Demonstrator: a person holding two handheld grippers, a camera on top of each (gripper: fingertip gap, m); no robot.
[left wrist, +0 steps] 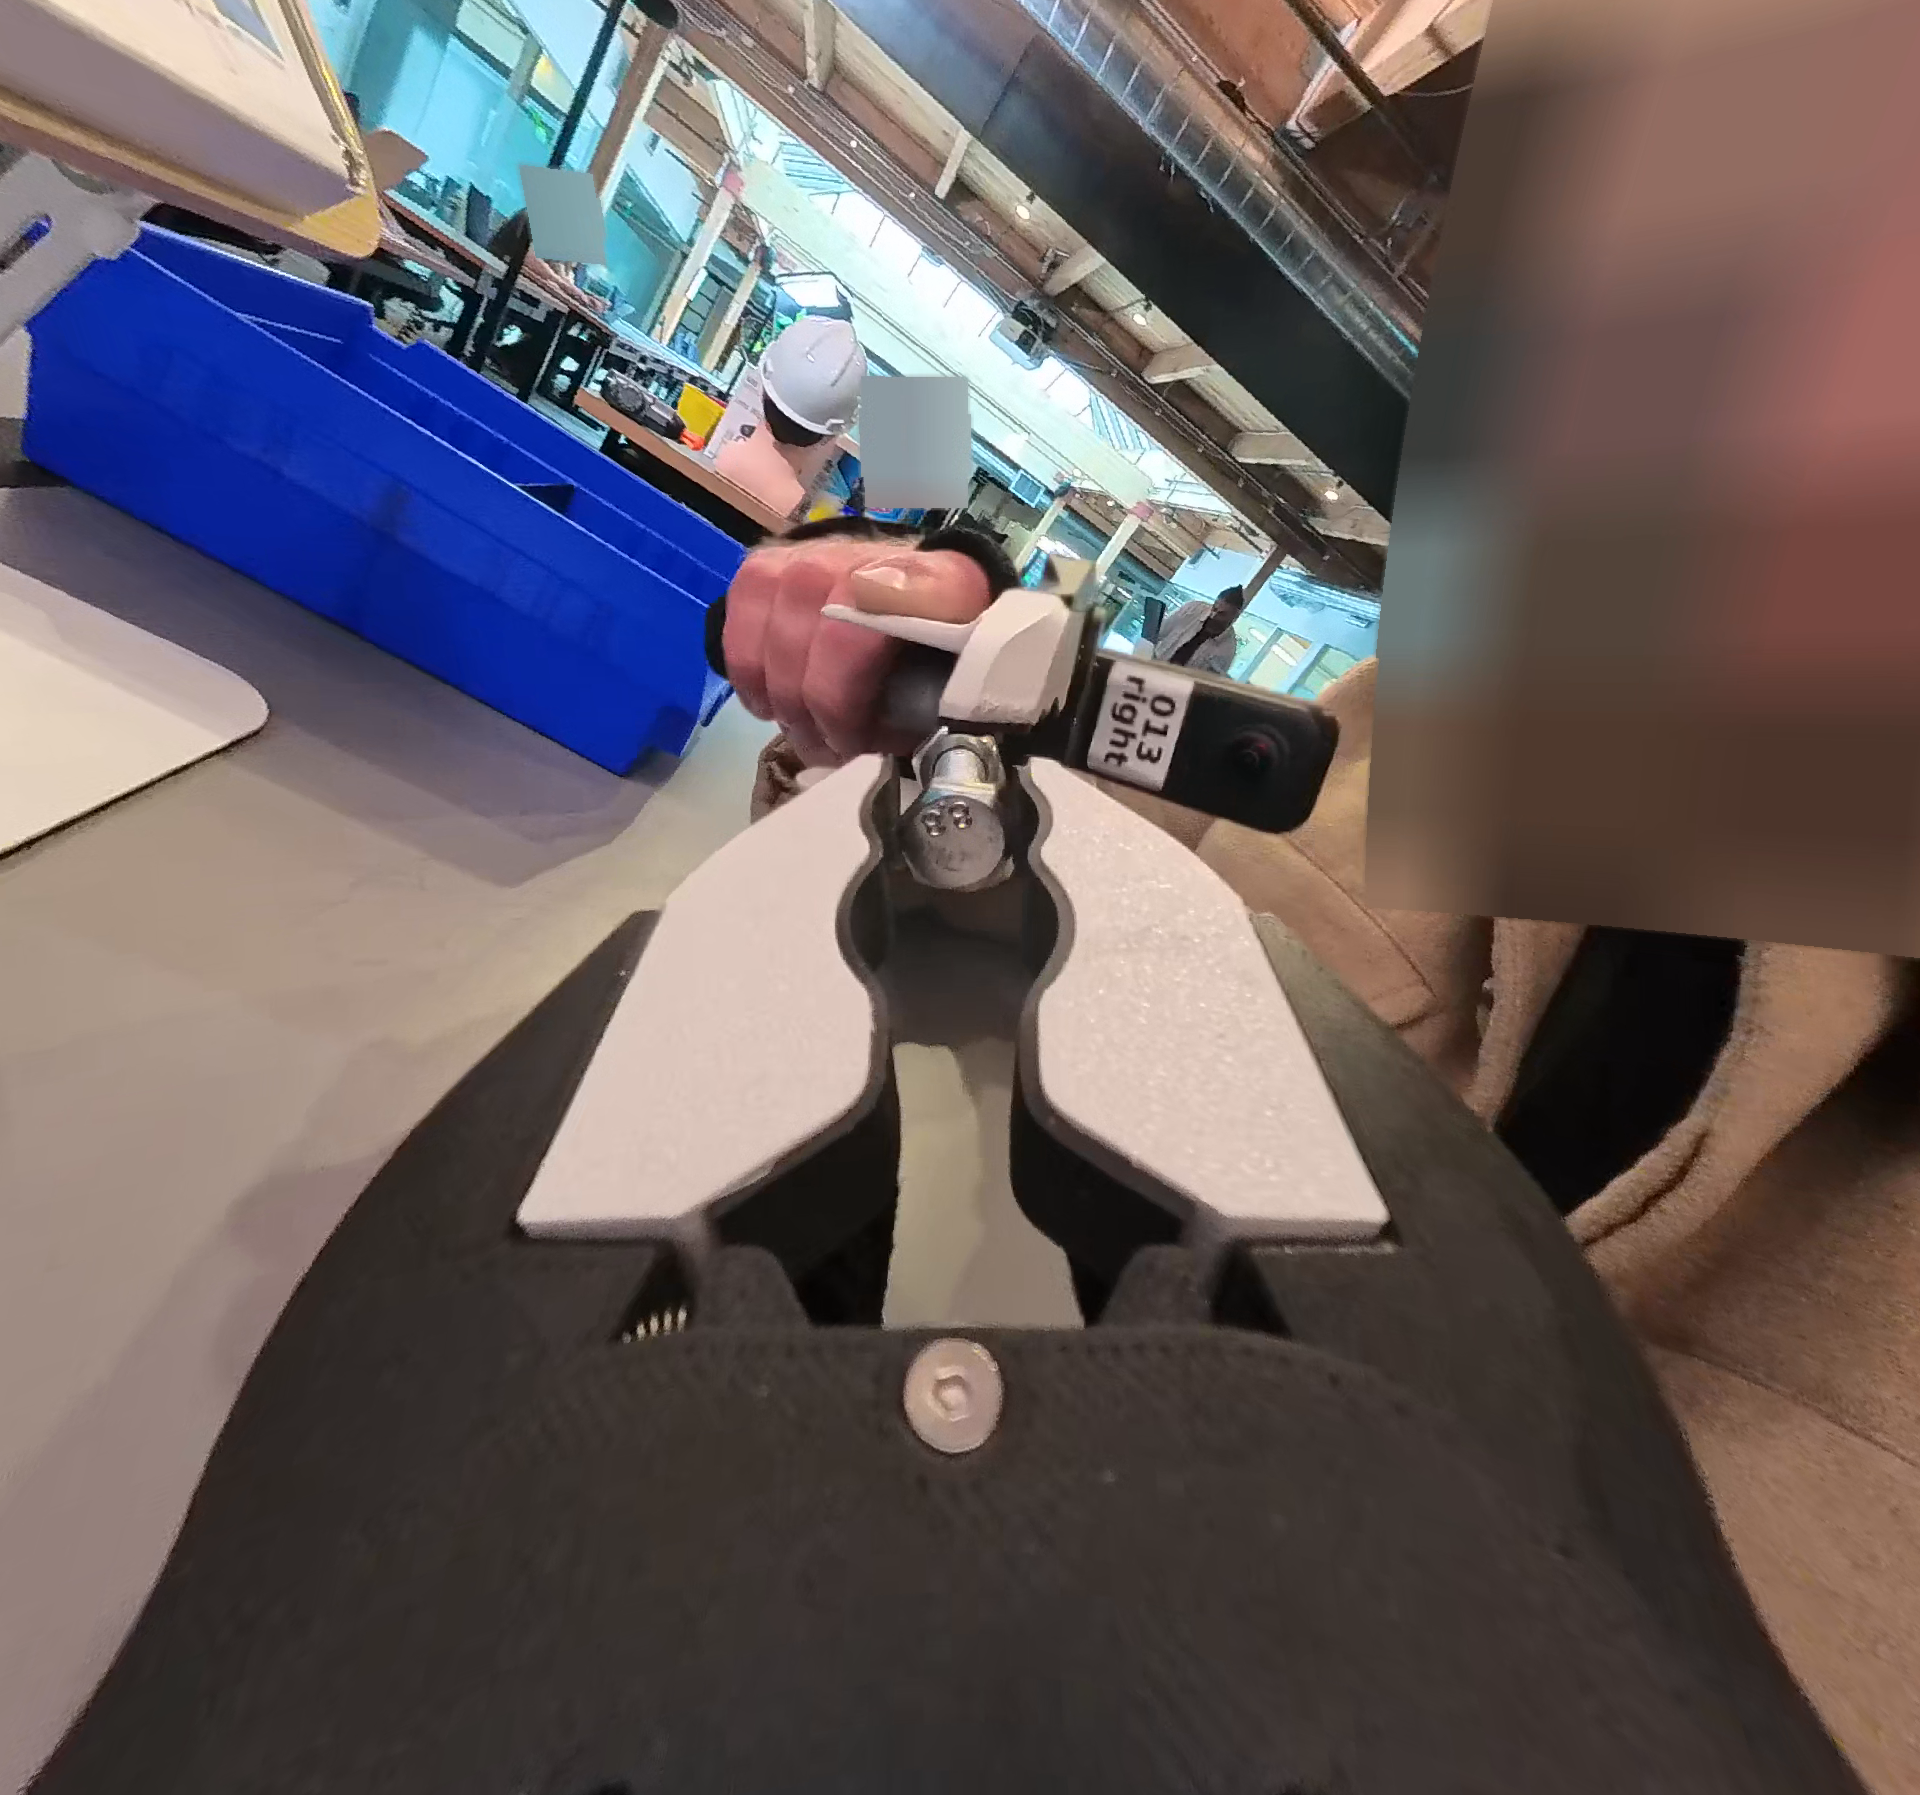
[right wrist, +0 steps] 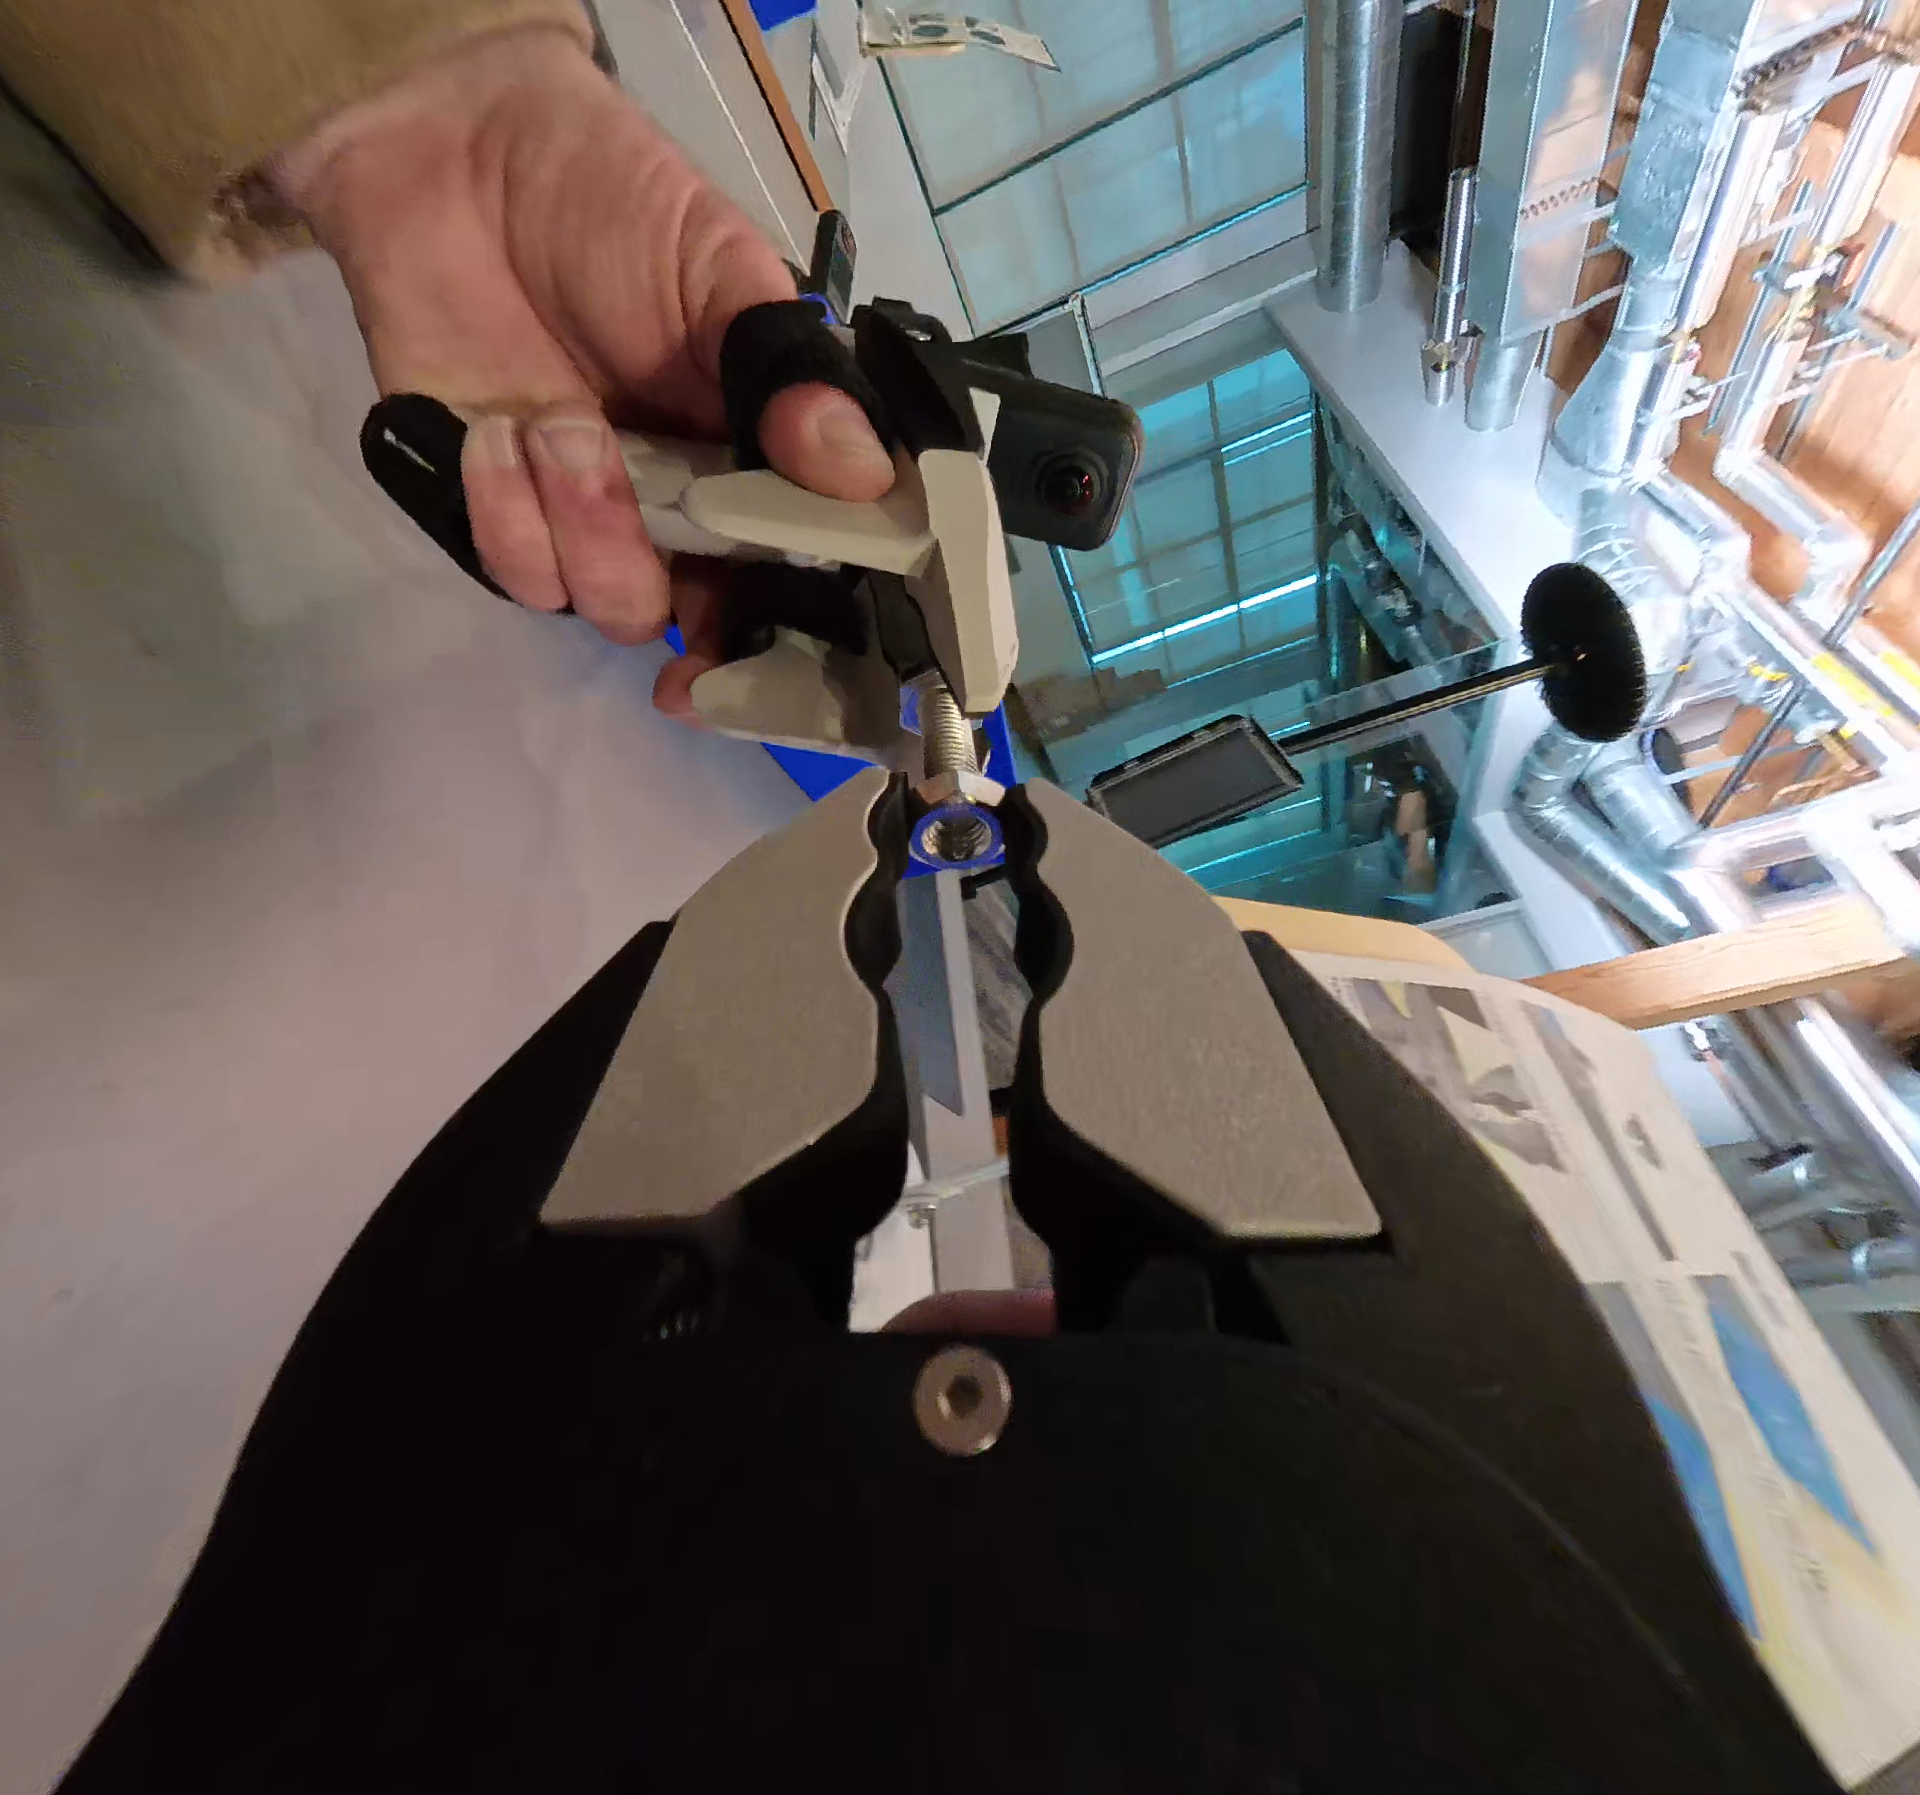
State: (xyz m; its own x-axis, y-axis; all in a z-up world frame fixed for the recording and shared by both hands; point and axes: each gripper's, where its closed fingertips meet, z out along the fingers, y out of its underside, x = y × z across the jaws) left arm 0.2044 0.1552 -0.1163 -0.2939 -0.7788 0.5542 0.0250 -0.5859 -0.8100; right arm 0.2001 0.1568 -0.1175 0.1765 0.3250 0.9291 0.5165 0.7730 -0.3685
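Observation:
In the left wrist view my left gripper [left wrist: 951, 795] is shut on the hex head of a steel bolt [left wrist: 954, 839], held up in the air above the grey table [left wrist: 416, 914]. The bolt's shank points away into the right gripper's white nose [left wrist: 1013, 670], which a hand [left wrist: 821, 644] holds. In the right wrist view my right gripper [right wrist: 954, 810] is shut on a steel hex nut [right wrist: 956, 839]. The bolt's thread [right wrist: 942, 732] enters the nut from the left gripper's tips [right wrist: 935, 680]. The two grippers face each other tip to tip.
A blue plastic bin [left wrist: 364, 478] stands on the table at the left, beside a white mat [left wrist: 104, 706]. A printed box [left wrist: 156, 31] overhangs at the top left. The holder's beige sleeve [left wrist: 1403, 914] is at the right. A person in a white hard hat [left wrist: 816, 384] is far behind.

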